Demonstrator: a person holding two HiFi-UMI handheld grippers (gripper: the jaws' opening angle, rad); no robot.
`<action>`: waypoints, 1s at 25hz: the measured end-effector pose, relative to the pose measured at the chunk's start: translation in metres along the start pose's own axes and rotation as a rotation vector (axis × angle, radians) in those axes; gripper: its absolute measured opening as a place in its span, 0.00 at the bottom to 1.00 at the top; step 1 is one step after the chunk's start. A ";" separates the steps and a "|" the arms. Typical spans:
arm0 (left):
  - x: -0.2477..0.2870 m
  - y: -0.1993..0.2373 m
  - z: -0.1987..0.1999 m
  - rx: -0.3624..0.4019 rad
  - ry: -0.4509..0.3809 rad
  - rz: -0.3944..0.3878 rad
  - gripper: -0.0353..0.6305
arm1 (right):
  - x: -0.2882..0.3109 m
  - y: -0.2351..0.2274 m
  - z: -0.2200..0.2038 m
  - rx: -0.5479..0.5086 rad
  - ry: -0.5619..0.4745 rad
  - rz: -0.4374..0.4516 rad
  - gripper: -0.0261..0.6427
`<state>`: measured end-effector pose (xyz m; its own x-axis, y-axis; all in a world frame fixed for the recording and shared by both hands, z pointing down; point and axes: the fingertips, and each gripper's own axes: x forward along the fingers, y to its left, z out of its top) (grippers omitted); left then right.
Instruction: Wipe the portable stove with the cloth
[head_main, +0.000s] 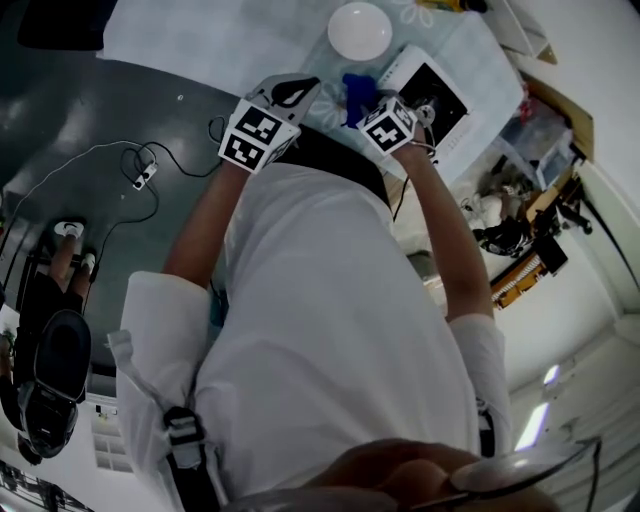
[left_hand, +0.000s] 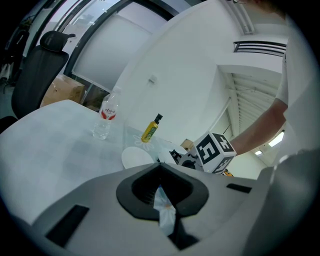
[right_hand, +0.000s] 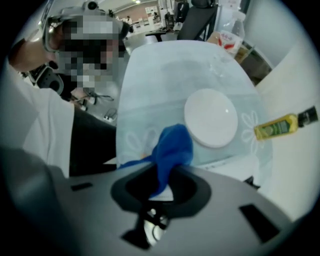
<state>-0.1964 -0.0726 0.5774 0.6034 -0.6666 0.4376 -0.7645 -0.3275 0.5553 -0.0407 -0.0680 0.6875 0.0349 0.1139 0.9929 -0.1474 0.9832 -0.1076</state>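
The portable stove (head_main: 432, 95), white with a black top, stands at the near right of the table with the pale flowered cover (head_main: 200, 40). My right gripper (head_main: 372, 100) is shut on a blue cloth (head_main: 357, 90) just left of the stove. In the right gripper view the cloth (right_hand: 172, 150) bunches out of the jaws above the table, and the stove's white edge (right_hand: 227, 167) shows below it. My left gripper (head_main: 298, 92) hovers by the table's near edge, left of the cloth. Its jaws stand together in the left gripper view, with only a pale sliver between them (left_hand: 164, 200).
A white plate (head_main: 360, 30) lies beyond the cloth. A yellow oil bottle (left_hand: 151, 129) and a water bottle (left_hand: 105, 117) stand farther back. Cables (head_main: 145, 175) and a black chair (head_main: 55, 370) are on the floor at left. Cluttered shelves (head_main: 530, 230) stand at right.
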 end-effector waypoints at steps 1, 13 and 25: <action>0.000 0.001 0.000 0.001 0.000 0.000 0.10 | -0.001 -0.004 0.001 -0.018 0.007 -0.014 0.16; 0.010 -0.002 0.007 0.000 -0.004 -0.031 0.10 | -0.009 -0.046 0.008 -0.191 0.061 -0.142 0.16; 0.022 -0.006 0.008 -0.012 -0.001 -0.047 0.10 | -0.012 -0.093 0.015 -0.407 0.102 -0.306 0.16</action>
<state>-0.1805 -0.0906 0.5782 0.6381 -0.6514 0.4104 -0.7329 -0.3505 0.5832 -0.0426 -0.1630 0.6861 0.1149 -0.1944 0.9742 0.2806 0.9471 0.1559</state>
